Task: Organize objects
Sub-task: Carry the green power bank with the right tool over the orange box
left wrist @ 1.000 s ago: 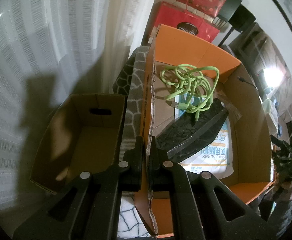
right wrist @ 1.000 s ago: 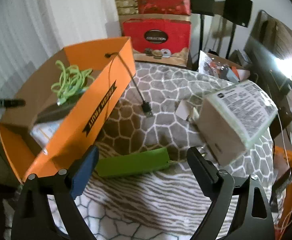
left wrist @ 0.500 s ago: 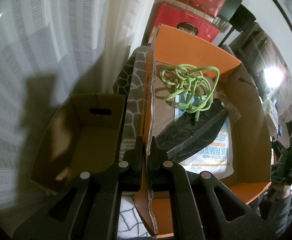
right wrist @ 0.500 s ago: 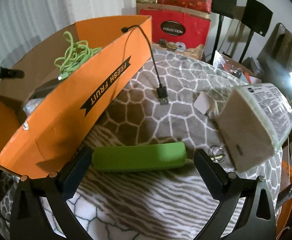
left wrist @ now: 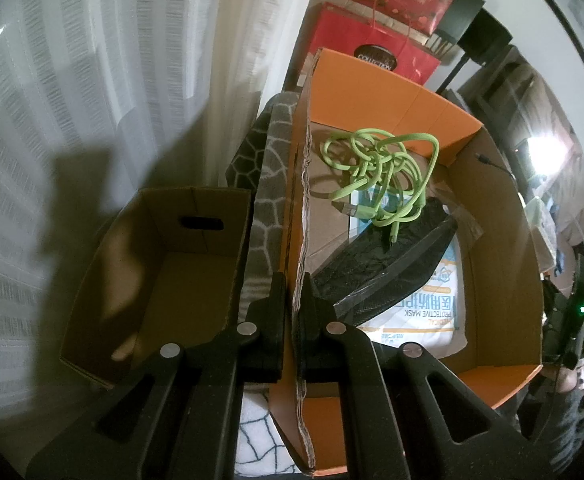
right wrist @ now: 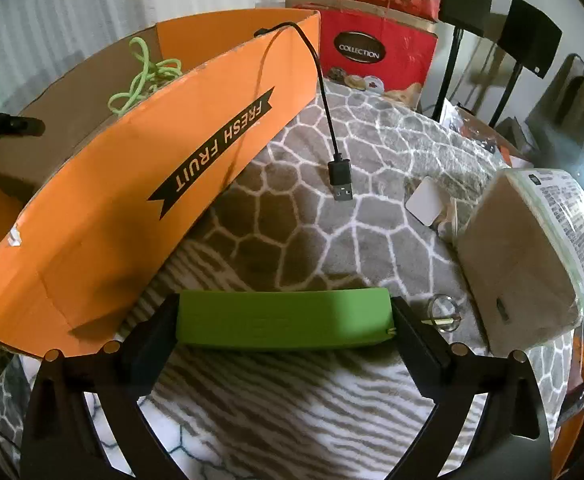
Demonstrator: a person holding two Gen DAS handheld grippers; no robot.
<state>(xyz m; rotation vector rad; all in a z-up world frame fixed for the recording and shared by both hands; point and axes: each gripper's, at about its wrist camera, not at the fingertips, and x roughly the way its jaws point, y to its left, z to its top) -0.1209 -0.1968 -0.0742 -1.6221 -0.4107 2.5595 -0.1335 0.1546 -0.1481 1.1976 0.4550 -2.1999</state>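
The left gripper [left wrist: 292,300] has its jaws pinching the raw wall of the orange cardboard box [left wrist: 375,80]. The right gripper [right wrist: 284,322] has its jaws spread around the flat green rectangular case [right wrist: 282,324], which lies on the grey patterned blanket [right wrist: 311,240] just beside the box; contact at the ends is unclear.

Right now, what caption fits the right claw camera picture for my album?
The right claw straddles a green bar lengthwise on the patterned blanket beside the orange fruit box.
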